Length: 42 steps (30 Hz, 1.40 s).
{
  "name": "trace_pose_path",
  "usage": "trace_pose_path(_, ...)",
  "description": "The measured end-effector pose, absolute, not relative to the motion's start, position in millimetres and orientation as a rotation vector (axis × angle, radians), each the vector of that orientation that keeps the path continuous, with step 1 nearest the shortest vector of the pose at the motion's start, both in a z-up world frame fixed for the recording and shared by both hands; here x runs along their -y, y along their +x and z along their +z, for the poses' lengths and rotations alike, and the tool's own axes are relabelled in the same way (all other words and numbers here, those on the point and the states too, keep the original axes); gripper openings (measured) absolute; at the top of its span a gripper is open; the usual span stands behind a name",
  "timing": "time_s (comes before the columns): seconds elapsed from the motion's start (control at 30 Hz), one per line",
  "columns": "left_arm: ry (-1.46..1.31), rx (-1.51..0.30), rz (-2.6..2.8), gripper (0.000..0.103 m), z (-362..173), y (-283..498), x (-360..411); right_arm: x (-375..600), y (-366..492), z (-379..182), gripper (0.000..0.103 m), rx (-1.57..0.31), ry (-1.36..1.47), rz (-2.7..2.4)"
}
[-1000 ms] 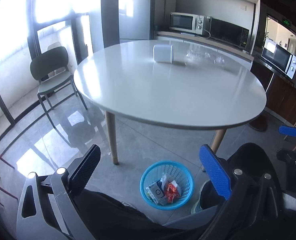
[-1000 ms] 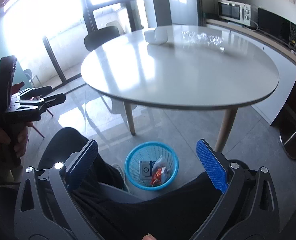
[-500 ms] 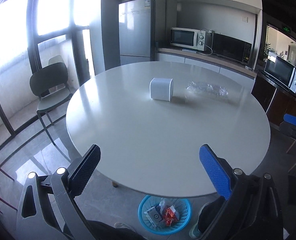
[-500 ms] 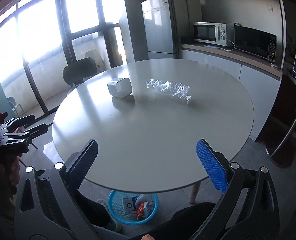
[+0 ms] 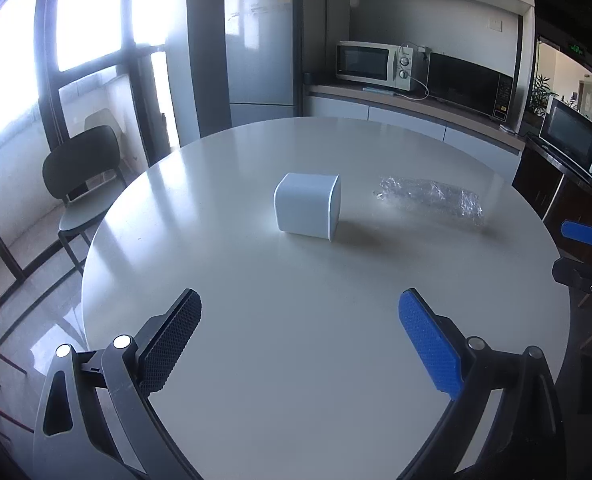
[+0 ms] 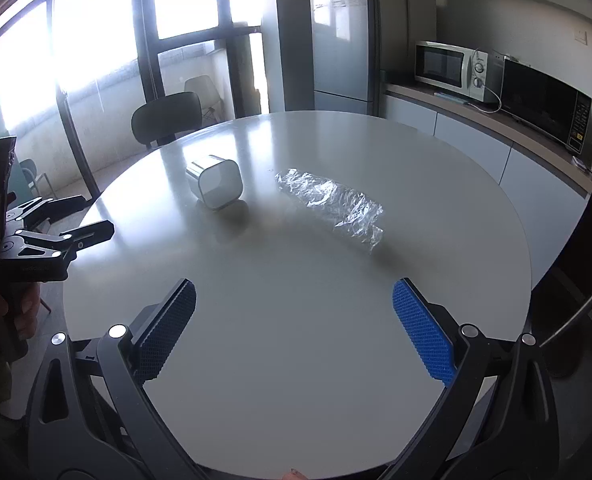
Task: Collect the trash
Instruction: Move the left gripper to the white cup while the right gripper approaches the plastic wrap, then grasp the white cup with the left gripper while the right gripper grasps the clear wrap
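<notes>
Crinkled clear plastic, the wrapper [image 6: 329, 204], is lying on the far right part of the table [image 6: 296, 320], apart from both claws, so as I judge it the collecting on this table is not yet begun. I am holding the right gripper [image 6: 294, 326] with its jaws spread wide and empty above the near edge, and the left gripper [image 5: 301, 338] is gaping empty too. Just left of the wrapper a box [image 5: 307, 210], white, smooth, with rounded corners, is sitting on the glossy pale round top. No bin is showing in either view.
</notes>
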State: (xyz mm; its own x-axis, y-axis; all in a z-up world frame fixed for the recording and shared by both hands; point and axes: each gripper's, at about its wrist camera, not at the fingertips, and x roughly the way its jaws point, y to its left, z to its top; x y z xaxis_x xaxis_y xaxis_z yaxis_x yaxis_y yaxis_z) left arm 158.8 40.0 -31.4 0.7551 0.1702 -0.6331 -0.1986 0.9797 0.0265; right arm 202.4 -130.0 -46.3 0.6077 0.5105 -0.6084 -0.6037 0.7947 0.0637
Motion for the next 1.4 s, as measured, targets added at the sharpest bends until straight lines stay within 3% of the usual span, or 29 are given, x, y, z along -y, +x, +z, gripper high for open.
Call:
trace_pose_path(0.43, -0.097, -0.743, 0.238, 0.097, -28, 241, -45, 98, 277, -48, 0.094, -0.700, -0.332, 0.711)
trace_pose_path(0.83, 0.023, -0.856, 0.381, 0.096, -45, 296, -40, 68, 330, -67, 0.093, -0.817, -0.403, 0.773)
trace_pose_path(0.97, 0.070, -0.878, 0.399, 0.093, -47, 306, -36, 59, 345, -77, 0.084, -0.862, -0.447, 0.785)
trace_pose_path(1.13, 0.053, -0.910, 0.377, 0.077, -50, 314, -42, 52, 353, -84, 0.069, -0.912, -0.446, 0.797)
trace_pose_path(1.17, 0.049, -0.913, 0.377, 0.076, -52, 316, -42, 51, 353, -86, 0.057, -0.923, -0.451, 0.784)
trace_pose_path(1.2, 0.052, -0.912, 0.383, 0.071, -54, 315, -42, 51, 352, -88, 0.053, -0.928, -0.454, 0.773)
trace_pose_path(1.23, 0.059, -0.910, 0.387, 0.060, -55, 314, -42, 51, 350, -89, 0.052, -0.928, -0.453, 0.767)
trace_pose_path(1.3, 0.056, -0.908, 0.387, 0.050, -57, 311, -43, 52, 346, -89, 0.044, -0.928, -0.441, 0.758)
trace_pose_path(1.4, 0.024, -0.892, 0.388, 0.045, -57, 307, -49, 56, 340, -88, 0.040, -0.927, -0.407, 0.743)
